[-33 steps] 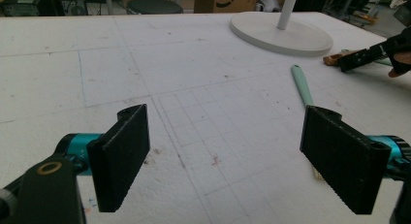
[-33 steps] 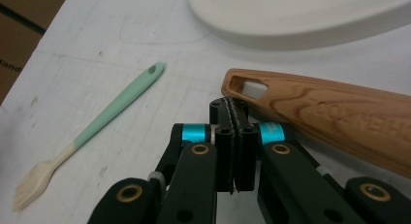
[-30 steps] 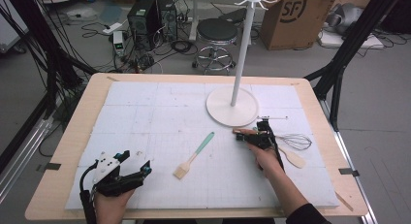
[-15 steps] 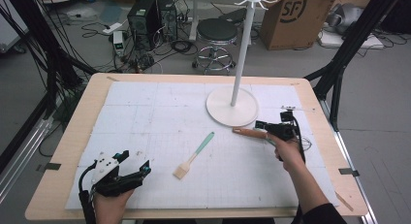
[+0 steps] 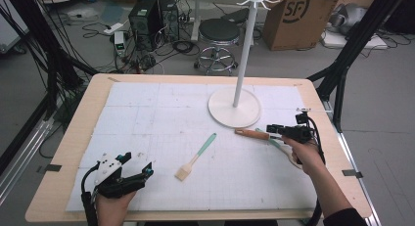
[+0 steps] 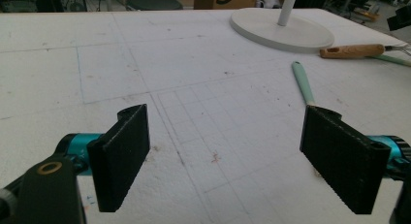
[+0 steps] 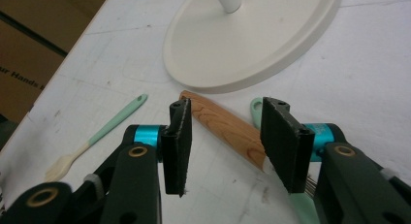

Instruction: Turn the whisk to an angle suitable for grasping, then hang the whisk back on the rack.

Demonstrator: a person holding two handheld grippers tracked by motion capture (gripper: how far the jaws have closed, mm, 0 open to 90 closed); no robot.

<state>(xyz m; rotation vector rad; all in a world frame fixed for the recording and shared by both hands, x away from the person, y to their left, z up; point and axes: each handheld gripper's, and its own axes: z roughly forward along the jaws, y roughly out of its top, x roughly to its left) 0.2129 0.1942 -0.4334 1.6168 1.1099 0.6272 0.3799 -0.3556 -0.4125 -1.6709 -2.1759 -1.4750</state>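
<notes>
The whisk (image 5: 254,134) lies flat on the white mat, just in front of the round base of the stand (image 5: 234,110). It has 1 brown wooden handle and thin wires at the other end. In the right gripper view, the handle lies on the mat below the gap between the 2 black jaws, and neither pad presses on it. The right gripper (image 5: 275,130) hangs over the whisk; its jaws have just been opening, and they stand apart, holding nothing.

1 mint green spatula (image 7: 256,107) lies partly under the whisk, with only its end showing.

1 small brush (image 5: 195,157) with a mint green handle lies near the middle of the mat, well apart from the whisk.

There is 1 white stand, with 1 tall pole and hooks on top.

The left gripper (image 5: 137,168) rests near the front left of the mat, far from the whisk. Its 2 jaws are spread wide with only bare mat between them.
</notes>
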